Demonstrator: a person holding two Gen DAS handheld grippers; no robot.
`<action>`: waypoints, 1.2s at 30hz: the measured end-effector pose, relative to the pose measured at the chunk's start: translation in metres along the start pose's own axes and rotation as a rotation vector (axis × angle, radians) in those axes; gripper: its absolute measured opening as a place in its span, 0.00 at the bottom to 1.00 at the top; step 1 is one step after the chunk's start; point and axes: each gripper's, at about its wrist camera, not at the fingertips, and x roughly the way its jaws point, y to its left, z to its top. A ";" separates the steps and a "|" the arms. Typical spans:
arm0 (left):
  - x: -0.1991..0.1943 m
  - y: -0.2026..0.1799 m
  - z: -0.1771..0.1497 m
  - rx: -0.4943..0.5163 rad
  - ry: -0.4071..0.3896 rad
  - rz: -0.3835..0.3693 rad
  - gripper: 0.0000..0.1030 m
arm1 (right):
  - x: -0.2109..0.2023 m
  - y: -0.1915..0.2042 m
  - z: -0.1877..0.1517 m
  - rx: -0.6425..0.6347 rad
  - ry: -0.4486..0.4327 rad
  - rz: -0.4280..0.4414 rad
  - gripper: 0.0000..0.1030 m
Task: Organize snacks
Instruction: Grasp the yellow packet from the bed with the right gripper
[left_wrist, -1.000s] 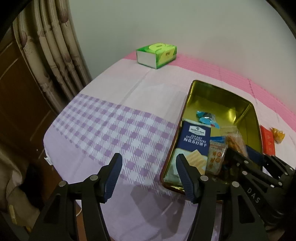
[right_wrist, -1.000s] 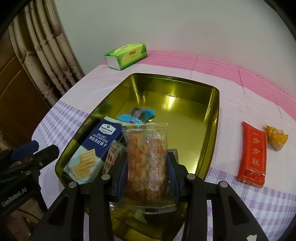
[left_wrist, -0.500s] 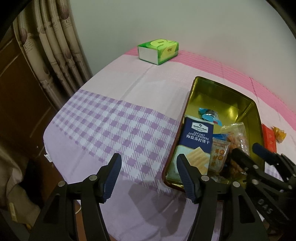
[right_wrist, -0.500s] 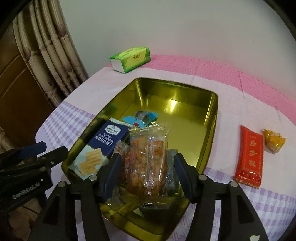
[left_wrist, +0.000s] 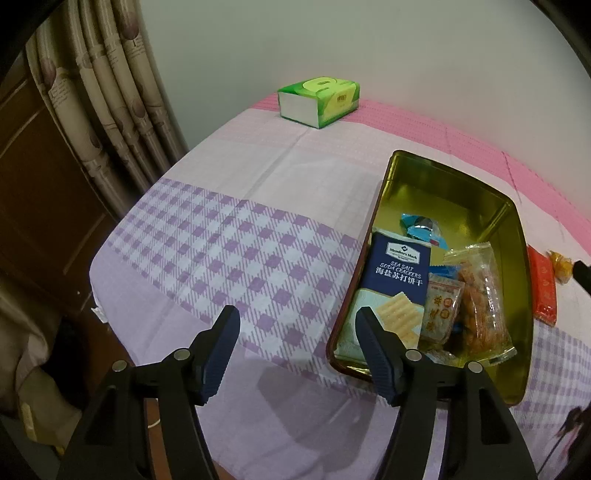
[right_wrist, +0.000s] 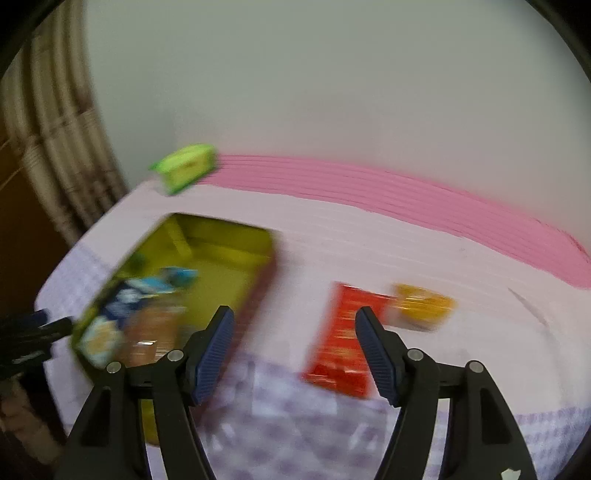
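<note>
Left gripper (left_wrist: 295, 328): jaws apart and just widening, empty, over checked cloth (left_wrist: 229, 243) left of gold tin (left_wrist: 517, 236). Tin holds five visible packets, incl. soda cracker box (left_wrist: 395, 280). Right gripper (right_wrist: 295, 328): jaws just opened, empty; one red packet (right_wrist: 343, 339) ahead, one yellow sweet (right_wrist: 421, 306) beyond its right finger.

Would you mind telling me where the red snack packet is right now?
The red snack packet lies on the tablecloth outside the gold tin, to its right in the right wrist view, beside the small yellow snack, just ahead of the open right tongs.
</note>
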 end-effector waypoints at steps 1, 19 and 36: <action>0.000 0.000 0.000 0.002 -0.002 -0.002 0.64 | 0.002 -0.015 0.000 0.026 0.004 -0.017 0.64; 0.006 -0.013 -0.001 0.068 -0.034 0.041 0.64 | 0.072 -0.099 0.011 0.207 0.060 -0.117 0.74; -0.002 -0.066 0.013 0.191 -0.078 0.025 0.64 | 0.087 -0.123 -0.008 0.150 0.094 -0.137 0.54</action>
